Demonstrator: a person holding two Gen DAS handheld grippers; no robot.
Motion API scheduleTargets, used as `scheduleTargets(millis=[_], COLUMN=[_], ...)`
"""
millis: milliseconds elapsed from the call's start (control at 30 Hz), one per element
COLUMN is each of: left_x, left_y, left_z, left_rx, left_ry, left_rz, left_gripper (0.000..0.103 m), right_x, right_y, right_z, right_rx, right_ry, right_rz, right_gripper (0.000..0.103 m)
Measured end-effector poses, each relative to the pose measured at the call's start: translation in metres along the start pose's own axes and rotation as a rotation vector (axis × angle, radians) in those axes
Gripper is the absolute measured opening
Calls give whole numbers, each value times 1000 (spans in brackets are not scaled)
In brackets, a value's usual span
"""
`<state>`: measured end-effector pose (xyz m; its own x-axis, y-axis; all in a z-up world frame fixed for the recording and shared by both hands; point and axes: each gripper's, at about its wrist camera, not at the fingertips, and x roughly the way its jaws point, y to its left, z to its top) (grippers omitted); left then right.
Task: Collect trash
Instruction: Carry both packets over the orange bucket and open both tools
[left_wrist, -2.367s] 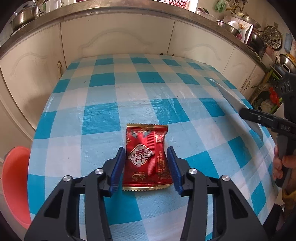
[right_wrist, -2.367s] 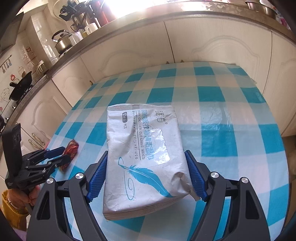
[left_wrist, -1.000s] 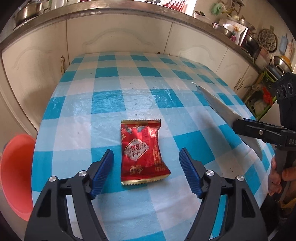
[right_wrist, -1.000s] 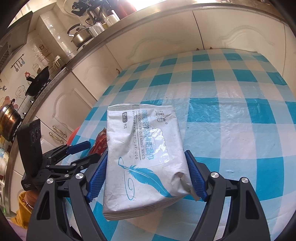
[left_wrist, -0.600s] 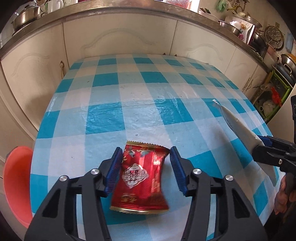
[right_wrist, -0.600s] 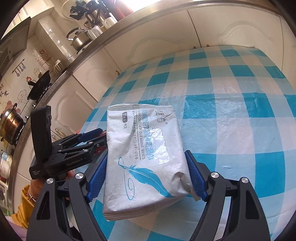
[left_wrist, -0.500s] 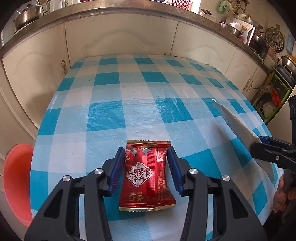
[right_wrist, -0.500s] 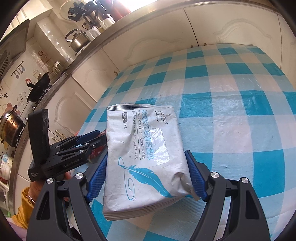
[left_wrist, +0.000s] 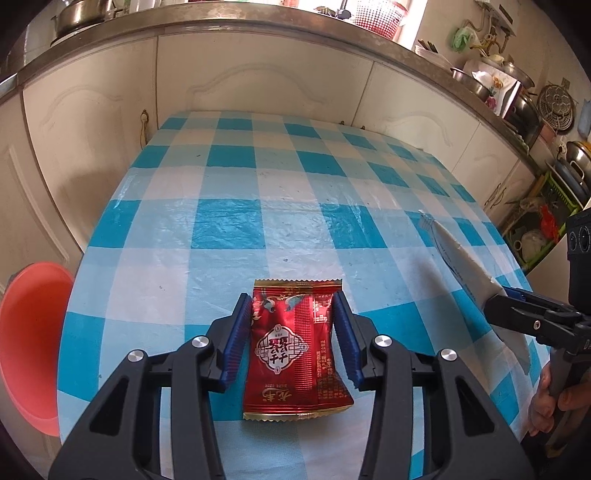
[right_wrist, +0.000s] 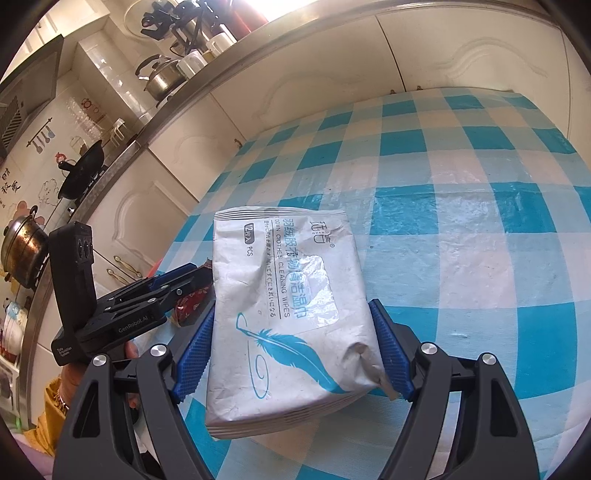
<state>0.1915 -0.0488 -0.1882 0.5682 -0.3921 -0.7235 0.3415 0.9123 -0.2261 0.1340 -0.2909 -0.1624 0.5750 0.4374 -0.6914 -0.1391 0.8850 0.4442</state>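
A red snack packet (left_wrist: 295, 350) with gold edges sits between the blue pads of my left gripper (left_wrist: 291, 301). The jaws are closing and the pads press its two long sides. It hangs over the near part of the blue-and-white checked table (left_wrist: 229, 229). My right gripper (right_wrist: 291, 306) is shut on a white wipes pack (right_wrist: 288, 295) printed with a blue feather, held above the table. The right wrist view shows the left gripper (right_wrist: 184, 280) at left with the red packet (right_wrist: 192, 302) in it. From the left wrist, the right gripper (left_wrist: 517, 314) and wipes pack (left_wrist: 458, 258) appear edge-on.
An orange basin (left_wrist: 33, 339) stands below the table's left edge. Cream cabinets (left_wrist: 258, 81) under a counter with pots run along the far side. A person's hand (right_wrist: 70, 380) grips the left tool's handle.
The left jaws, open a second ago around the packet lying on the table, have closed onto it and it has shifted between them. The right gripper has kept hold of the wipes pack.
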Motion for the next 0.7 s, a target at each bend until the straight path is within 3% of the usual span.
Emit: scheduleTargets(millis=[367,700], left_x=[-35,-77], left_y=[36,102], left_z=[-3,-11], left_rx=[-84,-193], left_ry=[-72,-138], left_rz=[6,103], left_gripper=[46,46], right_x=[18,54], right_y=[30,94], right_z=[12,25], right_rx=[-61,-190], right_ry=[22,73], right_rz=[5,58], right_gripper=[79,79])
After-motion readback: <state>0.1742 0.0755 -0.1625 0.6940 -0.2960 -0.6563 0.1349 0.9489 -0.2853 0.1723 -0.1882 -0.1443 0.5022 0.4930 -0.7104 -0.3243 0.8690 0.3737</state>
